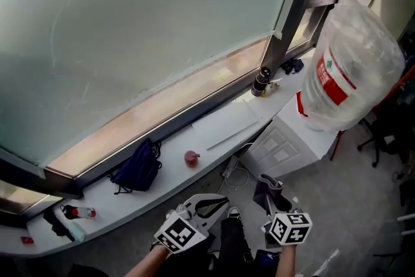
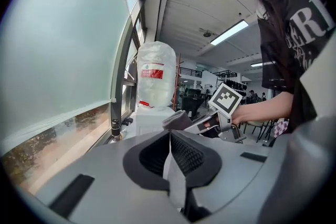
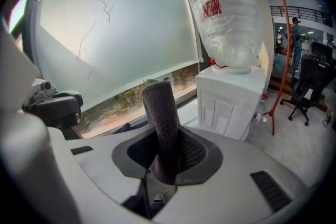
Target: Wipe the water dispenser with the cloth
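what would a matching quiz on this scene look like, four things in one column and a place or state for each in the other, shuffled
Things:
1. cloth
2. left gripper
3. water bottle
4. blue bag

Places or states:
A. lying on the windowsill
B. jaws together, nothing between them
C. upside down on top of the white water dispenser
D. clamped in the jaws of the right gripper

Pairs: 1-D, 2-B, 3-C, 4-A
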The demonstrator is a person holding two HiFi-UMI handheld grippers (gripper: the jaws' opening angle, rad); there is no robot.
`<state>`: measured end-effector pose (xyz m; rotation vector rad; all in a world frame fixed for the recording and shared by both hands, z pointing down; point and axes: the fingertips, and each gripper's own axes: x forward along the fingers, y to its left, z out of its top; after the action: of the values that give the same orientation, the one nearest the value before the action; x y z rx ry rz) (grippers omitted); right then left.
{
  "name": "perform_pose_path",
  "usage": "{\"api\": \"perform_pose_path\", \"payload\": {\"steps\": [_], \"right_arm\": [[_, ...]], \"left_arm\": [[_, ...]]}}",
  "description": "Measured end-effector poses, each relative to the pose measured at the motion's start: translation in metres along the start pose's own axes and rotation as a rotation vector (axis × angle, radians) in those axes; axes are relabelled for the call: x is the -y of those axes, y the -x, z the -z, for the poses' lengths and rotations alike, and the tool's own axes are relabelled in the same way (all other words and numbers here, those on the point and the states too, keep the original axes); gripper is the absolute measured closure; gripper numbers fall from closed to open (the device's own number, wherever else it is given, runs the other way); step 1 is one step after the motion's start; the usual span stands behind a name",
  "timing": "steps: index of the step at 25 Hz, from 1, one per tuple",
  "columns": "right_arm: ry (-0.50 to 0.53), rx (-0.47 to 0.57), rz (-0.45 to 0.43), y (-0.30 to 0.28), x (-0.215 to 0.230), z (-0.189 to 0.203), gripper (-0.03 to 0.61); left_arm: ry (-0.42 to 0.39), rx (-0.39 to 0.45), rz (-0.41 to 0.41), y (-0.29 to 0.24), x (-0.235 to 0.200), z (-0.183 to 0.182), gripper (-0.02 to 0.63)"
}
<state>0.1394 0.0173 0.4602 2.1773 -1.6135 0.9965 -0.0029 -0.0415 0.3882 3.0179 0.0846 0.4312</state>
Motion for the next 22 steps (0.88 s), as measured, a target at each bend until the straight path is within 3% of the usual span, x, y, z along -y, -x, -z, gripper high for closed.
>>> {"api": "perform_pose_path", "payload": {"steps": [5,14,22], "right_arm": [[-0.011,0.048,-0.008,0.046,-0.02,-0.01,0.477],[-0.027,0.118,-0.021,0.097,-0.025,-0.023,0.477],[-0.026,0.161,-0.031,0.154,0.013,-0.012,0.477]], "left_arm": [[0.033,0.039,0.02,0.022,0.024,-0.01,0.595],[0.014,0.08,0.018,0.022,0.05,-0.032,0.597],[-0.006,0.095,-0.011,-0.001,0.098,-0.055,0.597]]}}
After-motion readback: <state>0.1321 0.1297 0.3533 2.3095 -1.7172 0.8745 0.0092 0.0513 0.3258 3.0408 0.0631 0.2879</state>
